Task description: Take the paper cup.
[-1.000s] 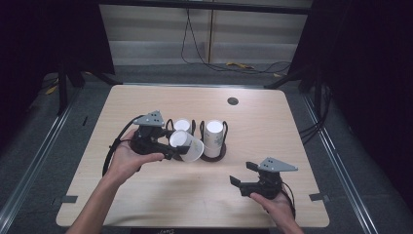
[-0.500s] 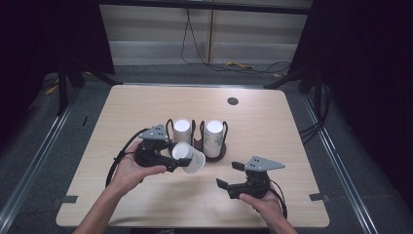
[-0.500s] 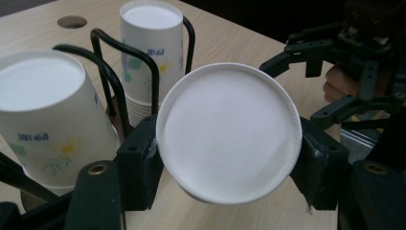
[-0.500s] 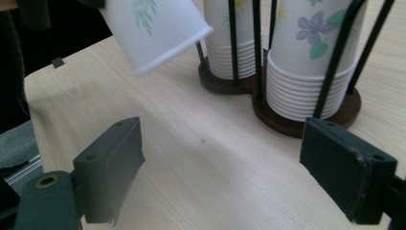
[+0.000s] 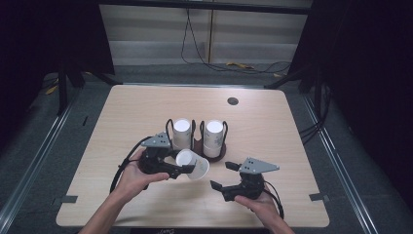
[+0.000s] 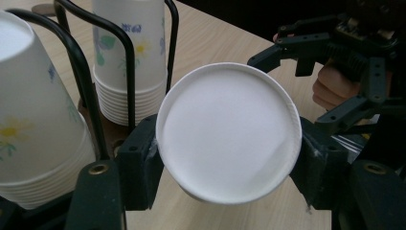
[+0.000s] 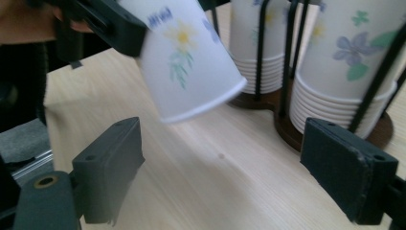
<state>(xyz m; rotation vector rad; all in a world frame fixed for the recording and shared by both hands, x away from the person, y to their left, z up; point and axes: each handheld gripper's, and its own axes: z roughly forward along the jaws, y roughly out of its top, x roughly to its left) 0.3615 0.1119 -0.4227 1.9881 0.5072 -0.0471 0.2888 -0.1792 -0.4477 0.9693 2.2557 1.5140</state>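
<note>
Left tongs [image 5: 182, 168] clamped on a paper cup [image 5: 193, 164], tipped sideways, above the worktop [image 5: 122, 112] centre, just in front of the cup rack [image 5: 197, 141]. Right tongs [image 5: 229, 178] wide open, empty, nearby. Likely handover: approach the rim end squarely, close gently to avoid crushing.

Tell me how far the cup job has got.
Done: one paper cup is clear of the stacks in the black cup holder. In hand: the left gripper clamps it, tilted, above the table. Left: the right gripper, open and empty, looks set to take it.
</note>
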